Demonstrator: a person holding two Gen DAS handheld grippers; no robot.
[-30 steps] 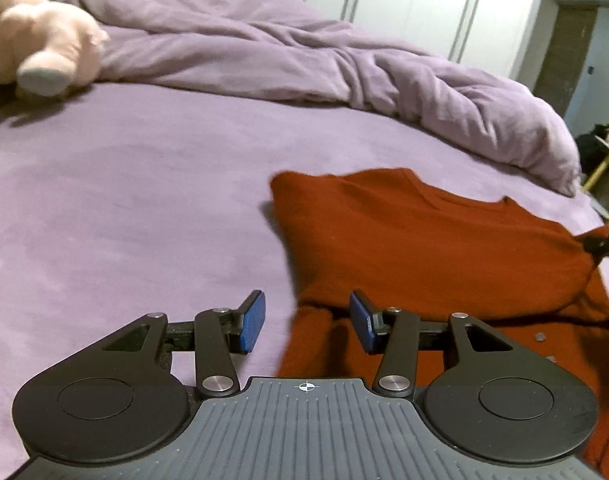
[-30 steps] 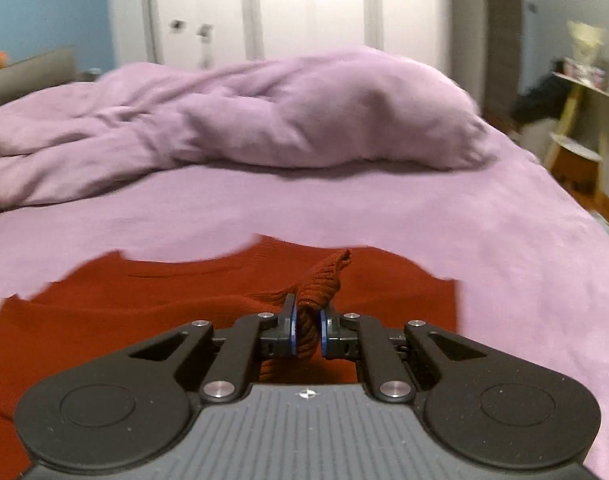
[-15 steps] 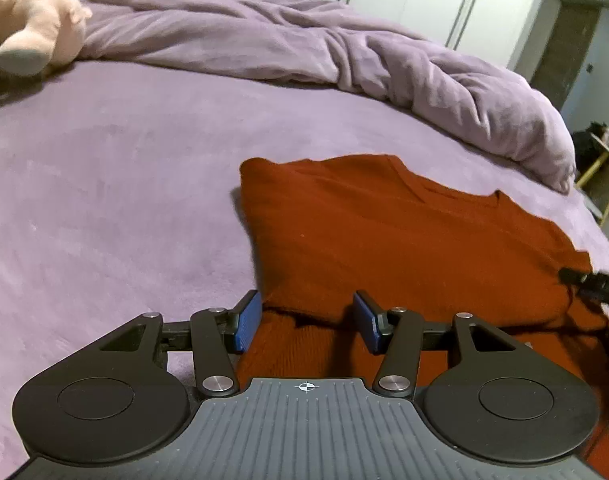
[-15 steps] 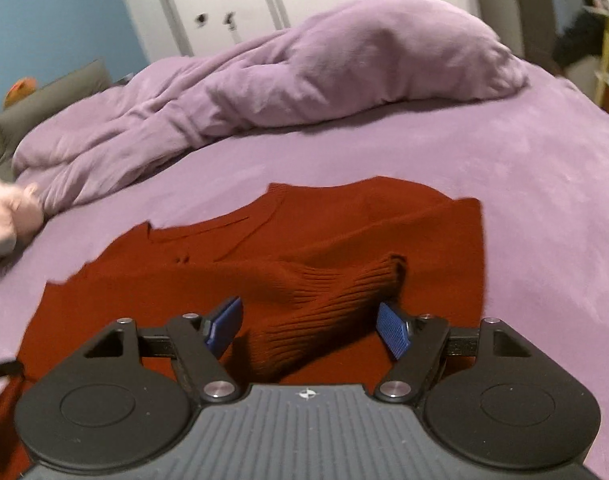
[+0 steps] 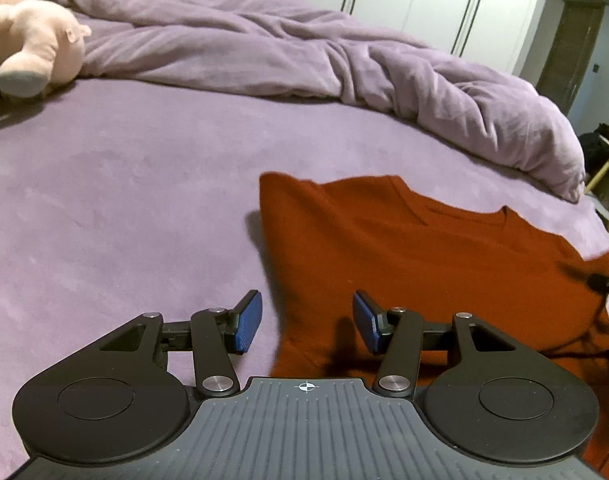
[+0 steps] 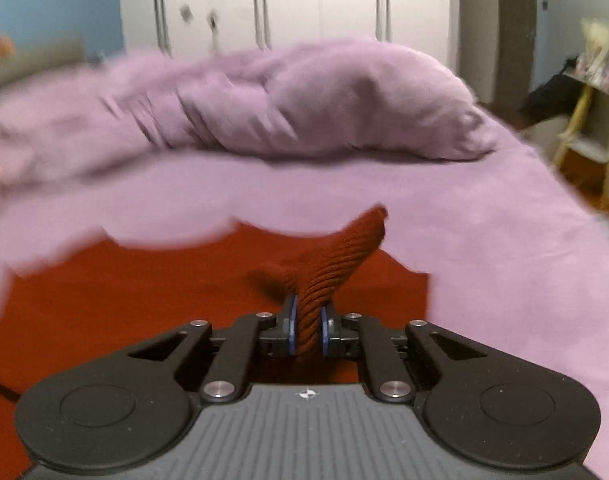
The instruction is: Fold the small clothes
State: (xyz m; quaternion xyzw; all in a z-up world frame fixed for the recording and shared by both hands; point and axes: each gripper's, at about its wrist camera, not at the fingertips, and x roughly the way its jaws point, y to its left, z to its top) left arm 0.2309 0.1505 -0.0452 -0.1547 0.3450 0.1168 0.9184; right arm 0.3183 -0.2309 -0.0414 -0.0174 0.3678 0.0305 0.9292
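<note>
Right gripper (image 6: 306, 330), jaws just closed on sweater (image 5: 424, 264) cuff (image 6: 344, 248) at 12 o'clock, may slip w/ thin bite; left gripper (image 5: 306, 322) open, empty.

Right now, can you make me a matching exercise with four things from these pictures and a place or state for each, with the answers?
Things:
1. left gripper
2. right gripper
3. plush toy
4. duvet

States or places:
A. bunched along the far side of the bed
B. jaws closed on the ribbed sleeve of the red sweater
C. jaws open, nothing between them
D. lying at the far left, beside the duvet

Pairs: 1-C, 2-B, 3-D, 4-A
</note>
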